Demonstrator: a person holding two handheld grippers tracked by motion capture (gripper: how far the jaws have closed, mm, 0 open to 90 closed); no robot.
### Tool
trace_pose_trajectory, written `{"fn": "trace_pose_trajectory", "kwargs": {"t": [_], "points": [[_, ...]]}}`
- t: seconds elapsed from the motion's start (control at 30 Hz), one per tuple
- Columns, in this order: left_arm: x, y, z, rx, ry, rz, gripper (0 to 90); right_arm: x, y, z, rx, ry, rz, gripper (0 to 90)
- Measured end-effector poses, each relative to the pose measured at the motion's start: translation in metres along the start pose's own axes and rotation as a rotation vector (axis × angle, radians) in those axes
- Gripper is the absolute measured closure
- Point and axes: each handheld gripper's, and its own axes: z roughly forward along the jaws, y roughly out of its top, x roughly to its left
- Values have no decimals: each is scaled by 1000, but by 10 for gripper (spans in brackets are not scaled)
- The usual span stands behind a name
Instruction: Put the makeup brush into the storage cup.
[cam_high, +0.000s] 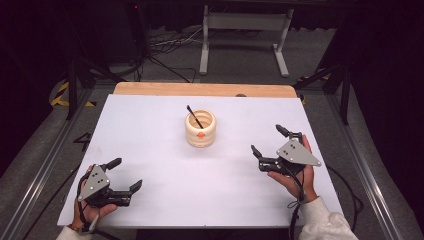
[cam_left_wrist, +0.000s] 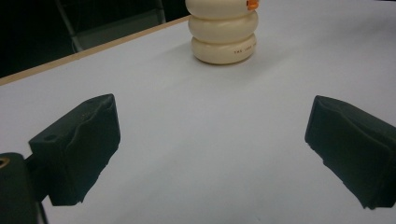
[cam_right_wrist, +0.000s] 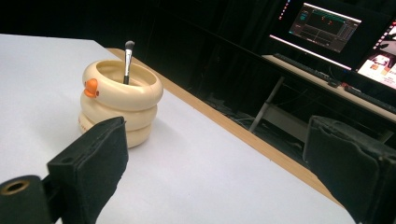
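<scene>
Two grippers rest on the table (cam_high: 150, 150), both empty. The left gripper (cam_high: 127, 176) has its jaws spread, well apart from the cup (cam_high: 200, 128), where the brush (cam_high: 194, 116) stands inside, leaning. The right gripper (cam_high: 269, 142) is spread too. I judge the brush is already placed, or not yet taken out.

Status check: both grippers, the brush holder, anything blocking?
Left gripper open, empty. Right gripper open, empty. Makeup brush stands tilted in cream ringed holder mid-table, untouched. Path clear.
</scene>
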Motion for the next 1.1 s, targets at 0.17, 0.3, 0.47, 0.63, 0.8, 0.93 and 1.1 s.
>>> {"fn": "trace_pose_trajectory", "kwargs": {"t": [0.17,0.3,0.47,0.63,0.8,0.93,1.1], "points": [[-1,0,-1,3,0,4,43,-2,-5,-6,6,-11,1,70],[-1,0,0,4,-1,6,44,-5,-10,-13,13,-17,2,70],[-1,0,0,7,-3,16,44,-6,-17,-21,31,-27,-11,69],[-1,0,0,8,-2,18,44,-7,-25,-27,49,-33,-11,69],[-1,1,1,7,-8,17,45,-6,-33,-32,68,-35,-13,68],[-1,1,2,1,-11,16,45,-5,-41,-37,89,-41,-18,68],[-1,1,2,4,-12,25,45,-1,-53,-44,107,-57,-27,73]]}}
